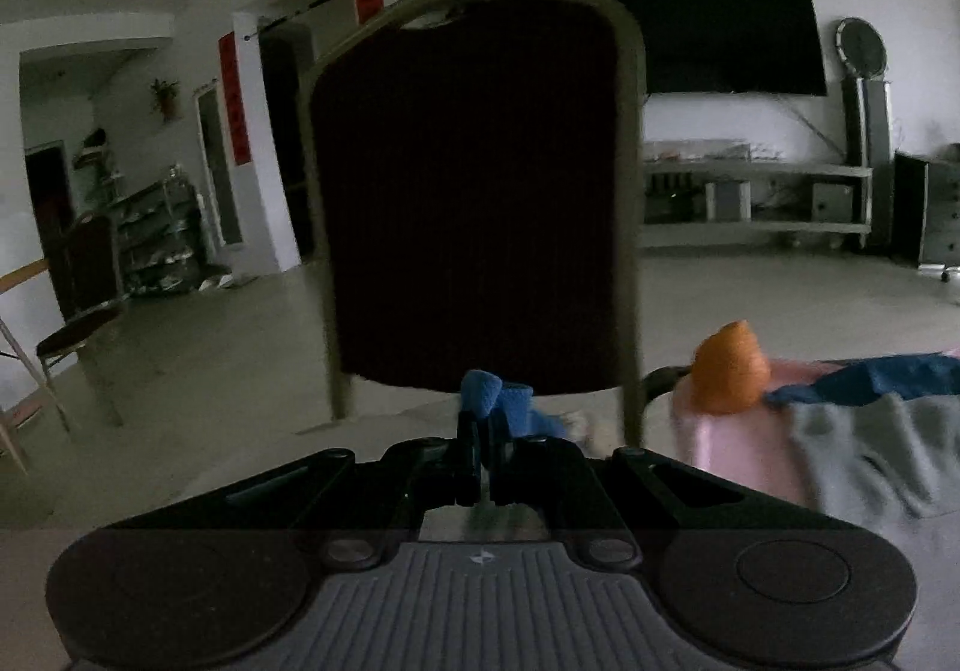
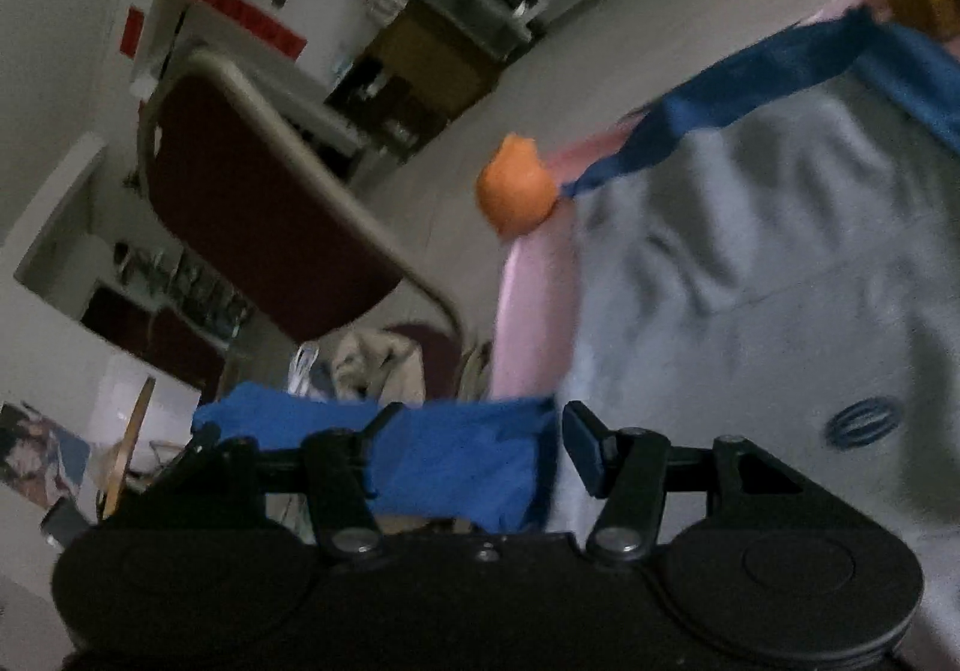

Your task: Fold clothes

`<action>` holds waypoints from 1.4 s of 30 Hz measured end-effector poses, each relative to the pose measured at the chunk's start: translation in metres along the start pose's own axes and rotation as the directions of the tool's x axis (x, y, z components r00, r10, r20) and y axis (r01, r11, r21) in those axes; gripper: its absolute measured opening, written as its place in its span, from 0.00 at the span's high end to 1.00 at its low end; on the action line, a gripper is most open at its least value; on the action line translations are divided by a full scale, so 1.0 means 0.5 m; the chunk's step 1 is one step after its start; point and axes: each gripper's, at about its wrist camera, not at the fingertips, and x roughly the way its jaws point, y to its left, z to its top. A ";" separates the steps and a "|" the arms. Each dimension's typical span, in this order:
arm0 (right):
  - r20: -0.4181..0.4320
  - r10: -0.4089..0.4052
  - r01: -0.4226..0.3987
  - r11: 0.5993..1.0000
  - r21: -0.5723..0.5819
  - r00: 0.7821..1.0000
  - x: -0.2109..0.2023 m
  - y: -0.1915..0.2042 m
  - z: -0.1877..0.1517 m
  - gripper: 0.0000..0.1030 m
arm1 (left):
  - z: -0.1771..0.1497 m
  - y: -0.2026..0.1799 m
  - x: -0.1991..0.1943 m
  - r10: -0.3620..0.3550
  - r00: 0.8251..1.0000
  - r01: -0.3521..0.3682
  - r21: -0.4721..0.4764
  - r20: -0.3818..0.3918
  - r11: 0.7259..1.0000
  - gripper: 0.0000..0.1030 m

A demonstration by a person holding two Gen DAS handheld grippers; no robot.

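In the left wrist view, the left gripper (image 1: pixel 480 431) sits at six o'clock, its jaws pressed together and pinching a fold of bright blue cloth (image 1: pixel 498 395). Behind it stands a dark maroon padded chair with a tan metal frame (image 1: pixel 474 191). At three o'clock a grey garment with blue trim (image 1: pixel 864 431) lies on a pink surface (image 1: pixel 738 449) beside an orange rounded corner cap (image 1: pixel 729 368). In the right wrist view, the right gripper (image 2: pixel 474 443) stands spread, the blue cloth lying between its fingers (image 2: pixel 585 446); whether they press it, I cannot tell

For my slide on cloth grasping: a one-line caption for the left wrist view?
Left gripper shut on a blue fabric edge, facing a dark red chair; an orange object sits at right.
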 end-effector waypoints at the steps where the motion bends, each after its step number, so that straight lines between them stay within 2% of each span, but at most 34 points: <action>1: -0.012 0.000 0.000 1.000 -0.003 1.000 0.011 0.011 -0.007 0.47 | 0.004 0.006 -0.004 -0.012 1.000 0.011 0.015 0.017 1.000 0.97; 4: -0.034 0.009 -0.010 1.000 -0.010 0.999 0.035 0.033 -0.024 0.47 | 0.010 0.016 -0.014 -0.044 0.996 0.038 0.077 0.075 0.996 0.96; 6: -0.042 0.022 -0.023 1.000 -0.005 0.999 0.051 0.040 -0.033 0.46 | -0.002 0.035 0.015 -0.022 0.998 0.015 0.097 0.063 0.995 0.96; 7: -0.046 0.025 -0.025 1.000 0.002 0.999 0.059 0.042 -0.037 0.42 | -0.011 0.046 0.040 0.002 0.999 -0.005 0.101 0.033 0.995 0.93; 8: -0.053 0.028 -0.027 1.000 0.014 0.998 0.067 0.043 -0.040 0.41 | -0.023 0.057 0.067 0.031 0.999 -0.029 0.099 -0.022 0.995 0.86; 10: -0.069 0.036 -0.033 0.999 0.040 0.997 0.081 0.047 -0.048 0.37 | -0.047 0.075 0.110 0.086 0.987 -0.075 0.085 -0.135 0.994 0.80; 12: -0.079 0.044 -0.040 0.998 0.056 0.996 0.087 0.050 -0.053 0.37 | -0.062 0.100 0.106 0.117 0.978 -0.114 0.026 -0.172 0.993 0.78; 13: -0.076 0.049 -0.045 0.998 0.047 0.996 0.077 0.053 -0.052 0.36 | -0.065 0.118 0.091 0.111 0.978 -0.117 -0.025 -0.177 0.993 0.67; 15: -0.069 0.058 -0.056 0.998 0.031 0.996 0.058 0.057 -0.049 0.36 | -0.066 0.153 0.056 0.086 0.978 -0.111 -0.130 -0.189 0.985 0.65; 18: -0.023 0.065 -0.065 0.998 0.006 0.998 -0.006 0.049 -0.036 0.27 | -0.052 0.160 0.004 0.069 0.977 -0.110 -0.196 -0.204 0.974 0.65; 21: 0.035 0.075 -0.075 0.997 0.001 0.997 -0.084 0.024 -0.020 0.27 | -0.028 0.112 -0.045 -0.026 0.978 -0.021 -0.219 -0.206 0.975 0.62; 24: 0.117 0.040 -0.039 0.999 -0.013 0.992 -0.159 -0.013 0.000 0.27 | -0.012 0.005 -0.078 -0.155 0.968 0.113 -0.208 -0.196 0.971 0.59; 26: 0.173 -0.007 0.009 1.000 -0.009 0.985 -0.203 -0.046 0.015 0.29 | -0.007 -0.083 -0.082 -0.216 0.953 0.177 -0.187 -0.211 0.966 0.59; 27: 0.196 -0.028 0.030 1.000 -0.009 0.980 -0.222 -0.065 0.022 0.33 | -0.007 -0.127 -0.077 -0.238 0.946 0.201 -0.178 -0.221 0.963 0.60; 28: 0.213 -0.058 0.063 0.998 -0.020 0.975 -0.235 -0.084 0.028 0.50 | -0.011 -0.172 -0.068 -0.256 0.939 0.220 -0.170 -0.231 0.961 0.62; 29: 0.229 -0.100 0.111 0.993 -0.036 0.968 -0.244 -0.104 0.036 0.68 | -0.020 -0.214 -0.057 -0.269 0.930 0.233 -0.165 -0.250 0.958 0.69; 30: 0.245 -0.141 0.158 0.986 -0.051 0.959 -0.253 -0.123 0.043 0.74 | -0.034 -0.255 -0.039 -0.276 0.919 0.237 -0.168 -0.281 0.957 0.73; 32: 0.281 -0.213 0.248 0.964 -0.097 0.936 -0.264 -0.163 0.055 0.75 | -0.065 -0.331 0.004 -0.287 0.889 0.235 -0.184 -0.357 0.955 0.81; 35: 0.291 -0.290 0.341 0.929 -0.145 0.912 -0.260 -0.238 0.067 0.75 | -0.130 -0.426 0.066 -0.282 0.831 0.234 -0.159 -0.479 0.959 0.82; 38: 0.185 -0.362 0.378 0.924 -0.058 0.913 -0.230 -0.347 0.065 0.75 | -0.179 -0.494 0.080 -0.184 0.788 0.245 0.026 -0.587 0.969 0.82; 39: 0.144 -0.383 0.390 0.920 -0.023 0.912 -0.219 -0.385 0.063 0.75 | -0.192 -0.500 0.079 -0.156 0.779 0.248 0.070 -0.607 0.966 0.75; 40: 0.102 -0.402 0.403 0.915 0.011 0.910 -0.207 -0.422 0.061 0.75 | -0.205 -0.506 0.078 -0.127 0.769 0.251 0.115 -0.626 0.961 0.73; 41: 0.023 -0.448 0.447 0.893 0.050 0.894 -0.190 -0.453 0.062 0.75 | -0.211 -0.504 0.076 -0.110 0.763 0.247 0.129 -0.637 0.960 0.72; 42: -0.074 -0.503 0.508 0.859 0.067 0.861 -0.170 -0.477 0.061 0.75 | -0.212 -0.496 0.073 -0.105 0.759 0.235 0.120 -0.643 0.965 0.71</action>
